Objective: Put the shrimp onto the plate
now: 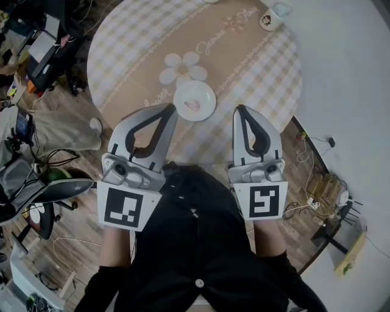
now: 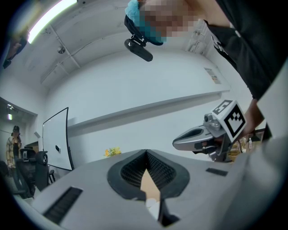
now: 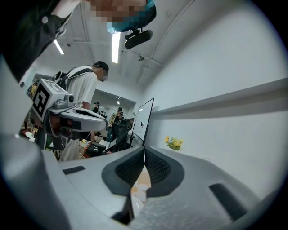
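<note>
Surface (image 1: 122, 55): we look down on a round one under a checked cloth, with a white daisy print (image 1: 183, 68) near its middle.
Chair (image 1: 58, 190): dark, on the wooden floor at our left, well apart from the surface.
Plate (image 1: 207, 91): small, white and round, just below the daisy, with nothing lying across it.
Mug (image 1: 273, 15): white, at the far edge, well apart from the plate.
Shrimp (image 1: 192, 105): pale pink, lying on the plate.
Left gripper (image 1: 172, 108): we hold it over the near edge, its tip just beside the plate's left rim. The jaws are pressed together with nothing between them.
Right gripper (image 1: 238, 109): to the right of the plate and apart from it, with the jaws likewise closed and empty.
</note>
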`<control>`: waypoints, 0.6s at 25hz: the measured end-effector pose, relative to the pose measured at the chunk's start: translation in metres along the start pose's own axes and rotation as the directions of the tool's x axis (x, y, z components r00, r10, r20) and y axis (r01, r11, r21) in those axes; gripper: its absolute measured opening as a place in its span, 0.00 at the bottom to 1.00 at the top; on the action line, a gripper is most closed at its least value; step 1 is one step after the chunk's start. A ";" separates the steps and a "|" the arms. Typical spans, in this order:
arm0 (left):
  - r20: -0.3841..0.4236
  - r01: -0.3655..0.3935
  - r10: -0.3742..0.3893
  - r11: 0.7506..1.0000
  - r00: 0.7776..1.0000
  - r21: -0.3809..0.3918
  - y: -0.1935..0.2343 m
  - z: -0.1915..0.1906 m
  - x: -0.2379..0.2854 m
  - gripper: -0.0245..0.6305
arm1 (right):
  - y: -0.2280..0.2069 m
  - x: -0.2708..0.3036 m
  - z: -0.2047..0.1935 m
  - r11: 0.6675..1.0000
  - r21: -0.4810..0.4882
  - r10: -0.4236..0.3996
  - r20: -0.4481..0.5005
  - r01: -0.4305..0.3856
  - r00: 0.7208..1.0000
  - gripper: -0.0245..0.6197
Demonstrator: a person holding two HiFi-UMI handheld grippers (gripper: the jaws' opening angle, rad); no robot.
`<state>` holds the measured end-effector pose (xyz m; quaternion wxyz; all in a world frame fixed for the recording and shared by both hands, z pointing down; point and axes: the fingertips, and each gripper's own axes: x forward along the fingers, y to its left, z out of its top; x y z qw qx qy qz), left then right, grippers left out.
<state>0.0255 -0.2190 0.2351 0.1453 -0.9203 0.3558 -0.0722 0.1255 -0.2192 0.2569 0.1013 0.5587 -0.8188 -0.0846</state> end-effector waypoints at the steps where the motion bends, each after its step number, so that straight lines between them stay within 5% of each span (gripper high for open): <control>1: 0.000 0.000 0.000 1.000 1.000 0.000 0.000 0.000 0.000 0.04 | 0.000 0.000 0.000 1.000 -0.001 0.000 0.000 0.000 1.000 0.04; 15: 0.001 0.000 0.000 1.000 1.000 0.001 -0.002 0.000 -0.002 0.04 | 0.005 -0.001 0.001 0.999 -0.029 0.016 -0.004 -0.016 1.000 0.04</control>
